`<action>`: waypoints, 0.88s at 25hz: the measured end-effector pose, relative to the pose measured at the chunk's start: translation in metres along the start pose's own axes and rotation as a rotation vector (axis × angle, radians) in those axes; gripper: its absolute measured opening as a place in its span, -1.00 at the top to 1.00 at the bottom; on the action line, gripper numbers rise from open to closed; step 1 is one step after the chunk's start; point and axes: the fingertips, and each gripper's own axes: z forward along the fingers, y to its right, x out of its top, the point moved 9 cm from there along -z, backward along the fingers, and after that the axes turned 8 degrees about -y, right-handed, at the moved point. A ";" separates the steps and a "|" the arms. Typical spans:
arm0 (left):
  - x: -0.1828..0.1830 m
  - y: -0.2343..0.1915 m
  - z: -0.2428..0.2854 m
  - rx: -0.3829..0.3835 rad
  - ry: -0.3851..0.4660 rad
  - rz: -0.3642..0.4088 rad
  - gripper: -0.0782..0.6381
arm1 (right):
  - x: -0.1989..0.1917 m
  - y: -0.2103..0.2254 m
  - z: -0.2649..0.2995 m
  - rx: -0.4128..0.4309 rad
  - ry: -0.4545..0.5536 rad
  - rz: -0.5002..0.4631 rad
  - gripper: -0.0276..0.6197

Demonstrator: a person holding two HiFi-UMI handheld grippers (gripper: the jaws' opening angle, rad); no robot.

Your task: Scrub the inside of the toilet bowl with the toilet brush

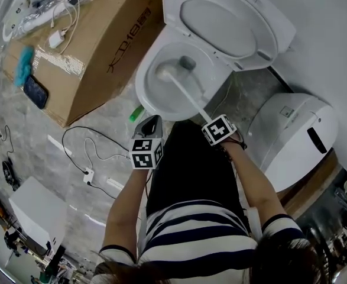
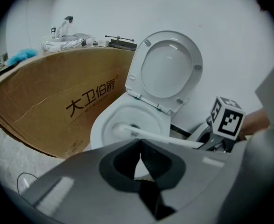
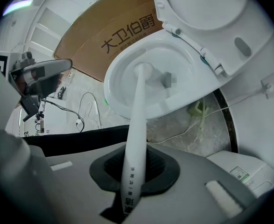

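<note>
The white toilet bowl (image 1: 155, 96) stands with its lid and seat (image 1: 232, 16) raised. Inside it rests the head of the white toilet brush (image 1: 165, 71), against the bowl's left inner wall. The long handle runs down-right into my right gripper (image 1: 206, 119), which is shut on it. The right gripper view shows the handle (image 3: 136, 139) clamped between the jaws and the brush head (image 3: 144, 71) inside the bowl (image 3: 122, 111). My left gripper (image 1: 151, 123) hovers just in front of the bowl's near rim, shut and holding nothing. In the left gripper view, the brush (image 2: 122, 130) lies in the bowl (image 2: 99, 129) beyond the shut left gripper (image 2: 140, 158).
A large cardboard box (image 1: 96, 46) lies left of the toilet with a phone (image 1: 35, 92) and cables on it. Another white toilet unit (image 1: 297, 129) stands at the right. Cables (image 1: 87, 158) trail over the floor, and a green object (image 1: 136, 112) lies by the bowl's base.
</note>
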 end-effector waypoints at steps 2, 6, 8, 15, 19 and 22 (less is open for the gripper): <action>0.001 -0.003 0.004 0.000 -0.002 -0.001 0.78 | 0.006 0.002 0.001 -0.005 0.001 -0.009 0.81; 0.001 -0.009 0.010 0.011 0.000 -0.014 0.78 | 0.013 0.008 0.004 -0.018 -0.006 -0.020 0.81; 0.000 -0.010 0.013 0.014 0.000 -0.011 0.78 | 0.015 0.012 0.005 -0.026 -0.008 -0.026 0.81; -0.002 -0.010 0.018 0.007 0.002 -0.001 0.78 | 0.018 0.021 0.004 -0.068 -0.023 -0.043 0.81; 0.000 -0.008 0.022 0.000 0.006 0.013 0.78 | 0.021 0.029 0.001 -0.098 -0.014 -0.036 0.81; 0.001 -0.008 0.025 -0.005 0.007 0.023 0.78 | 0.024 0.037 -0.002 -0.110 -0.008 0.013 0.81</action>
